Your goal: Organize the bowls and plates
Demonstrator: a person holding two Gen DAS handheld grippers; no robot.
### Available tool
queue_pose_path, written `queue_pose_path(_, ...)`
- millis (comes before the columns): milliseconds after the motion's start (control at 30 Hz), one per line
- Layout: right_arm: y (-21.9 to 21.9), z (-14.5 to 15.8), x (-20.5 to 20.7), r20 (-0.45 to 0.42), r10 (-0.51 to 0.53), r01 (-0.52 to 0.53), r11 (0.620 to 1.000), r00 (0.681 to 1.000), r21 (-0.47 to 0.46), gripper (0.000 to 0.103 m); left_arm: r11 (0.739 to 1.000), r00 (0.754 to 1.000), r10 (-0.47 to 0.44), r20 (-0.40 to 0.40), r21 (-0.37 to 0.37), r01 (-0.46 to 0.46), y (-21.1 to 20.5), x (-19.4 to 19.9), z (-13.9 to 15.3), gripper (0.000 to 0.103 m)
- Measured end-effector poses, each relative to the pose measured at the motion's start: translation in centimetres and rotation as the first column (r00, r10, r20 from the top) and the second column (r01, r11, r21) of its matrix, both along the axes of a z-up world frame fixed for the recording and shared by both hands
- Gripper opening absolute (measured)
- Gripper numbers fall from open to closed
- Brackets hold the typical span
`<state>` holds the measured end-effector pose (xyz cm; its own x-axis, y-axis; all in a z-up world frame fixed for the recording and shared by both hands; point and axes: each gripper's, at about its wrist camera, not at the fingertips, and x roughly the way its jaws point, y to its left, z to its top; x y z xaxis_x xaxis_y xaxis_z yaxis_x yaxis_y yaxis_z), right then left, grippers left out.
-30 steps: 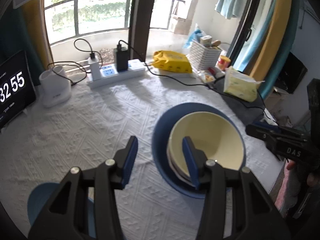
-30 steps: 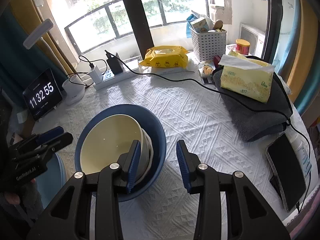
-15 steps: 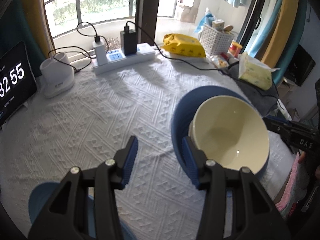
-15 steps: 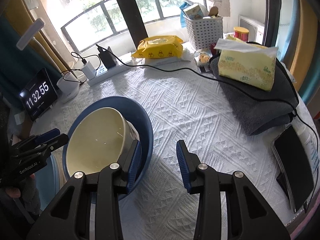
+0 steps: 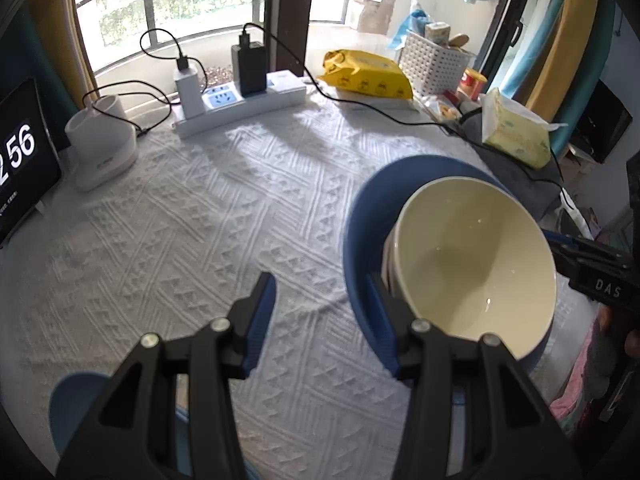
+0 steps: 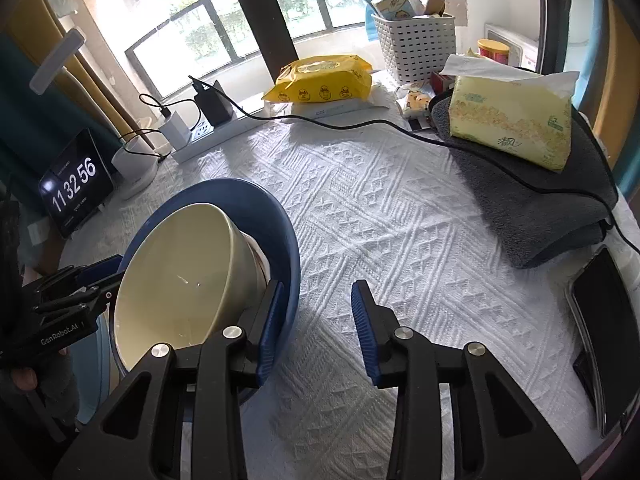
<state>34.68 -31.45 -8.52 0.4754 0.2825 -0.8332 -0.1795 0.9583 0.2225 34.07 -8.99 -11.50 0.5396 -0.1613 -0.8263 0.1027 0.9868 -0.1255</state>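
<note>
A stack of cream bowls (image 5: 472,264) (image 6: 188,272) sits inside a larger blue bowl (image 5: 364,220) (image 6: 256,208), tilted over the white tablecloth. My left gripper (image 5: 320,284) stands open at the stack's left side, its right finger lying over the blue bowl beside the cream bowls. On the stack's other side my right gripper (image 6: 319,288) is open too, its left finger against the blue bowl's rim. Neither has anything pinched between its own fingers. A blue plate (image 5: 76,396) (image 6: 98,360) lies at the table's near edge, partly hidden by the left gripper.
At the back stand a clock (image 6: 76,184), a white cup-shaped device (image 5: 100,140) and a power strip (image 5: 240,108) with chargers. A yellow wipes pack (image 6: 320,80), basket (image 6: 412,40), tissue pack (image 6: 508,120) on a grey towel (image 6: 540,208), a black cable and a phone (image 6: 604,328) fill the right side.
Both grippers have come down toward the tablecloth with the bowl stack between them. The stack has tilted and slid to the right in the left wrist view.
</note>
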Motion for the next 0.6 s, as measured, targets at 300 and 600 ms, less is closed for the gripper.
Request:
queue_pose_path(300, 0.5, -0.2, 0.0, 0.024, 0.025, -0.025, 1.0, 0.999, 0.016, 0.024, 1.0, 1.0, -0.007, 0.015, -0.018, 0.007, 0.1, 0.0, -0.1, 0.044)
queue_pose_path(600, 1.1, -0.1, -0.5, 0.052, 0.016, -0.017, 0.999, 0.999, 0.027, 0.011, 0.999, 0.997, -0.051, 0.049, -0.015, 0.052, -1.5, -0.6, 0.1, 0.013)
